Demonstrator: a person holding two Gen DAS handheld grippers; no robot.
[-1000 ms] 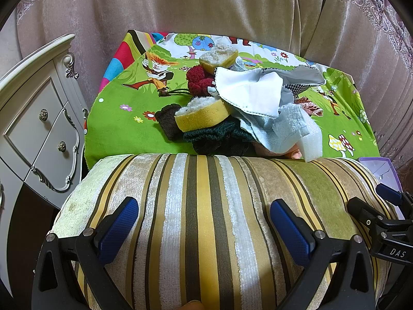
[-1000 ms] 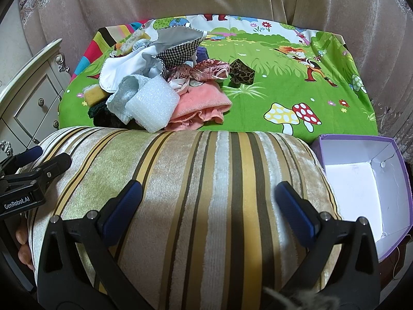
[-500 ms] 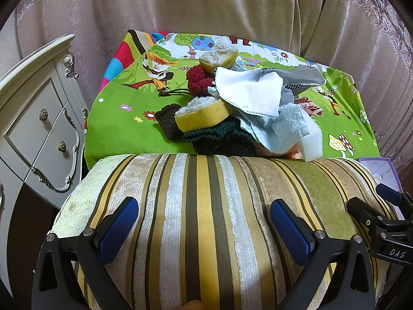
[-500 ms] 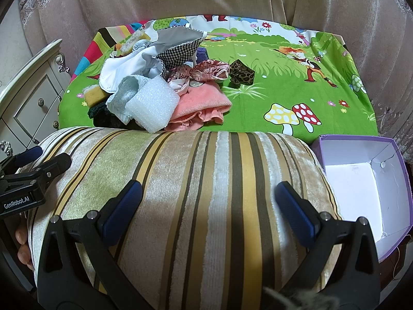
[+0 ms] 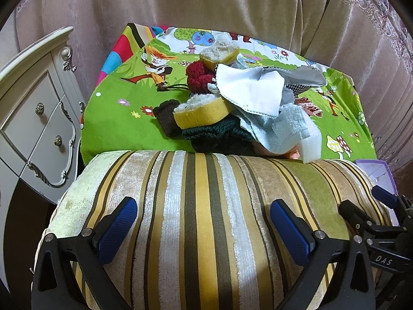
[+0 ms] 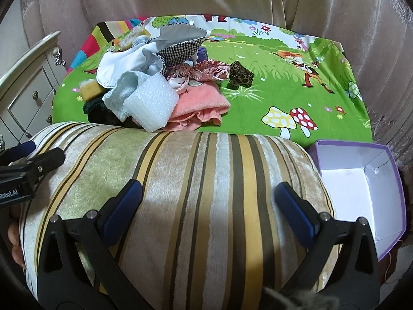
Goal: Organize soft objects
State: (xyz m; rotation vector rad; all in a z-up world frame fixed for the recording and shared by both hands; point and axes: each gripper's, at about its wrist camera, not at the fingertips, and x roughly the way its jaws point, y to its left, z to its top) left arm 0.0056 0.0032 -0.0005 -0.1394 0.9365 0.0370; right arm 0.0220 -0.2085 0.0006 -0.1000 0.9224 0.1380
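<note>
Striped velvet cushion (image 5: 206, 222) fills the lower half of both views, lying in front of the table with the heap of soft things just beyond its far edge. Nothing has shifted since the earlier frames: the cushion, the heap and both tools sit exactly where they were. The left gripper (image 5: 204, 230) is spread wide over the cushion, blue pads (image 5: 116, 230) resting against the fabric on either side without pinching it. The right gripper (image 6: 206, 211) is likewise spread wide across the cushion's other half; whether either pair of fingers actually bears the cushion's weight cannot be told.

On the cartoon-print green cloth (image 6: 284, 82) the heap holds a yellow sponge (image 5: 201, 112), a second sponge (image 5: 219, 54) farther back, a red knitted piece (image 5: 197, 76), a white cloth (image 5: 253, 91), a pale blue towel (image 5: 284, 126), a dark green knit (image 5: 216, 137), a roll of white foam wrap (image 6: 152, 103), a pink towel (image 6: 201, 108) and a checked fabric (image 6: 180, 50). A leopard-print bow (image 6: 240, 77) lies just beside the heap, apart from it.

A purple box (image 6: 361, 188) with a white interior stands open right of the cushion, nothing inside it. A cream dresser (image 5: 33, 118) stands at the left, with pink curtains (image 5: 206, 7) behind.
</note>
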